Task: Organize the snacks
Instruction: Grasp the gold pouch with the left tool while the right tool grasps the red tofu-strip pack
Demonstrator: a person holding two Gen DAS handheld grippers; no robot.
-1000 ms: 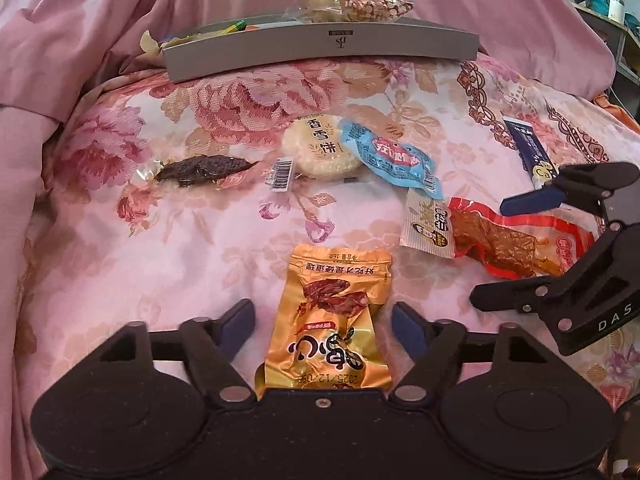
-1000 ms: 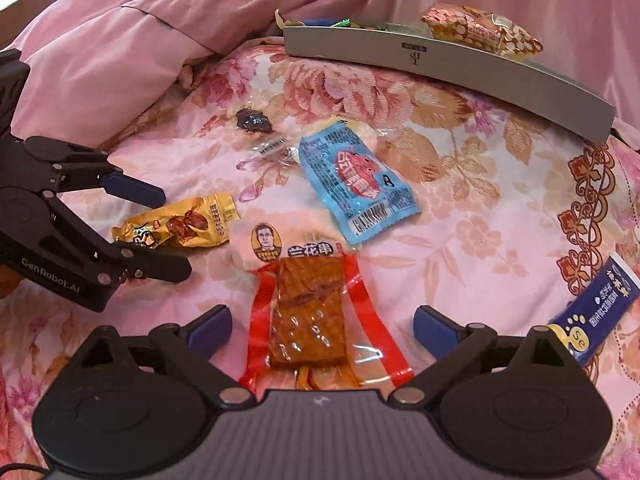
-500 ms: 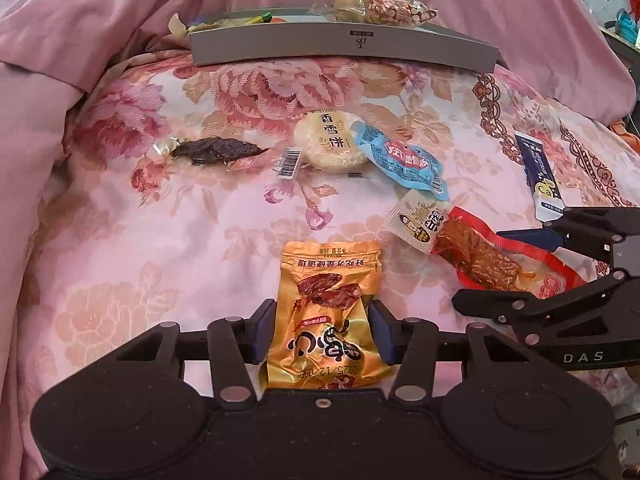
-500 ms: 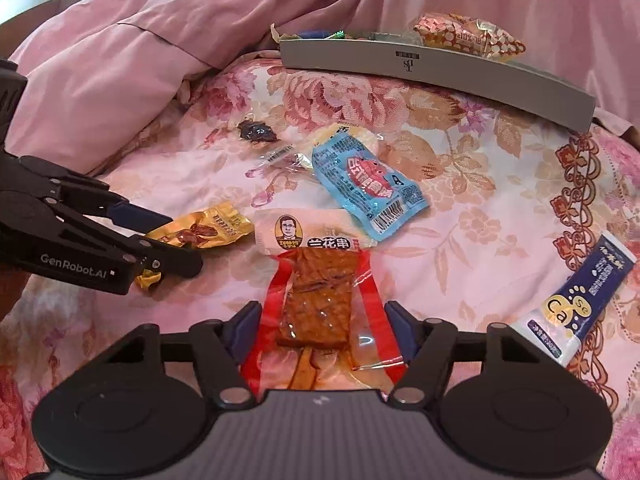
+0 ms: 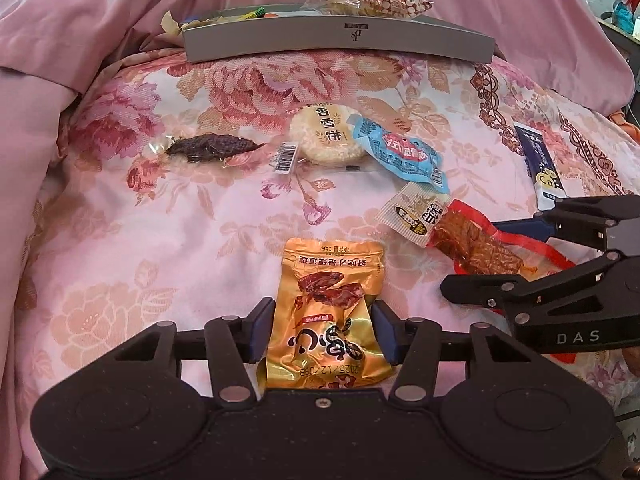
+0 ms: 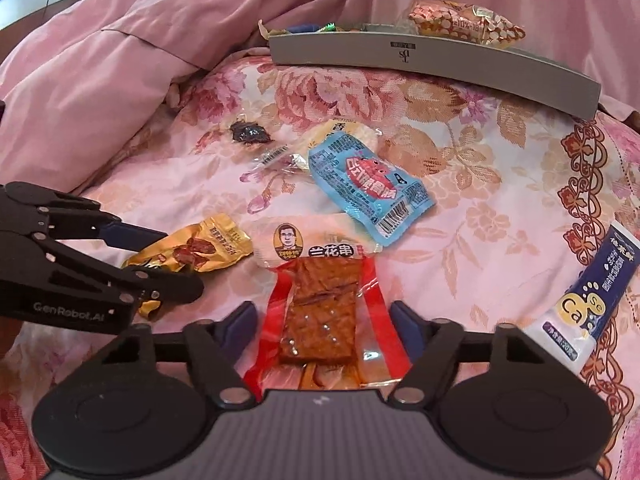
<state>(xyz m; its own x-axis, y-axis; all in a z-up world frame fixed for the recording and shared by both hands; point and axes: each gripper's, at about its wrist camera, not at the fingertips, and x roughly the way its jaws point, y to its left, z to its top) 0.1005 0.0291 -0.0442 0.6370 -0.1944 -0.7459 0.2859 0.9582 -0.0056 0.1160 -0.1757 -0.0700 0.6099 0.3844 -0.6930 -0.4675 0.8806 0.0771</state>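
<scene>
Left gripper (image 5: 323, 330) pinches the crinkly gold foil snack pouch (image 5: 325, 316) at 6 o'clock. Right gripper (image 6: 323, 330) closes around the red clear-film tofu strip pack (image 6: 320, 312) — contact unclear. Grey cardboard tray (image 5: 340, 42) sits at 12 o'clock. Risk — slick foil slipping out mid-lift.

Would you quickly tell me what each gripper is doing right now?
Left gripper: shut on the gold snack packet.
Right gripper: shut on the red tofu-skewer packet.
</scene>
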